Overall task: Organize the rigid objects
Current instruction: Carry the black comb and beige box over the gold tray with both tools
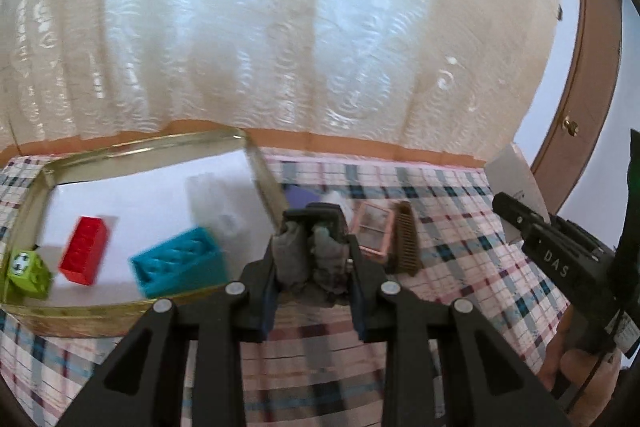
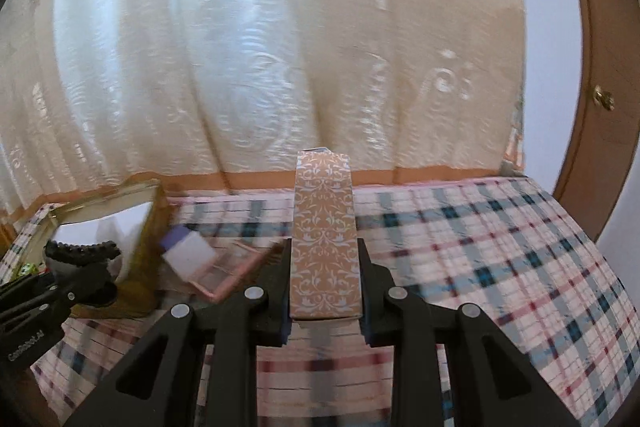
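Note:
A gold-rimmed tray point(image 1: 140, 147) at the left holds a red brick point(image 1: 85, 251), a teal brick point(image 1: 180, 267), a green cube point(image 1: 28, 269) and a clear plastic piece point(image 1: 216, 203). My left gripper point(image 1: 310, 247) is shut on a small black ridged object point(image 1: 316, 217), held just right of the tray. My right gripper point(image 2: 324, 287) is shut on a tall tan box with a white floral pattern point(image 2: 324, 227), held upright above the checked cloth. The tray also shows in the right wrist view point(image 2: 148, 227).
On the checked cloth point(image 2: 500, 247) right of the tray lie a pink flat case point(image 1: 374, 229), a brown comb point(image 1: 406, 237) and a white and purple box point(image 2: 186, 247). A cream curtain hangs behind. A wooden door point(image 2: 600, 67) stands at the right.

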The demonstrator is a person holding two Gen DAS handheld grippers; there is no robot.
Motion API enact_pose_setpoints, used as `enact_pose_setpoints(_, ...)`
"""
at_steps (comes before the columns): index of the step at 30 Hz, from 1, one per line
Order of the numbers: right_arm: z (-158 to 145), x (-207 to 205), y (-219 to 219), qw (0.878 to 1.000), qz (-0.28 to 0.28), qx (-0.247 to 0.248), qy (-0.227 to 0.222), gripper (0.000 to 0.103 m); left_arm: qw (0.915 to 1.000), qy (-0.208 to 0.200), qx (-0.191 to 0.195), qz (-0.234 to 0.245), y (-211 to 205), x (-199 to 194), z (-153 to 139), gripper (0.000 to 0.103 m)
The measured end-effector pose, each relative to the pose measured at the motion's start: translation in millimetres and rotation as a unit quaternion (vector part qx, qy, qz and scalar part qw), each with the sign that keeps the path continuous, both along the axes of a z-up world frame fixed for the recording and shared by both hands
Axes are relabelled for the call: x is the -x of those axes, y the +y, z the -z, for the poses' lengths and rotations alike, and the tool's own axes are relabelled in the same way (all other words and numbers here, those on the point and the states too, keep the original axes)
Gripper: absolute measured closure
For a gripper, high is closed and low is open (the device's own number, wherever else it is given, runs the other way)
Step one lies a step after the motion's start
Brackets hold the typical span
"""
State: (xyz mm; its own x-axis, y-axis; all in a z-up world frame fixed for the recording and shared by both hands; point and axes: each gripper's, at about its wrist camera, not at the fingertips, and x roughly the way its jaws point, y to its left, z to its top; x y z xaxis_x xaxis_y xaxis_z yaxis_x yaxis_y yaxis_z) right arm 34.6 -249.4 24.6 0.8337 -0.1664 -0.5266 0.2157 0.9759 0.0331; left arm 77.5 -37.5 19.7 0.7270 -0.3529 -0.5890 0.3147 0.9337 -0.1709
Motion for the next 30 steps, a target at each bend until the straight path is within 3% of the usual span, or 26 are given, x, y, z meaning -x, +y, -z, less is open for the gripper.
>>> enact_pose_setpoints(11,-5,-24,93,0.997,-0.069,-0.015,-0.007,0.075,0.9966,-0.014,-0.003,-0.081,78,-22,-2,0.075)
enact_pose_setpoints(22,-6,-46,160,0.992,-0.119,-0.044,-0.012,0.075,0.9832,-0.04,-0.056,-0.169,142,-37,1,0.075)
enact_pose_setpoints(30,-1,-74,191,0.988,-0.133,-0.072,-0.014,0.075,0.976,-0.042,-0.078,-0.199,161,-46,6,0.075)
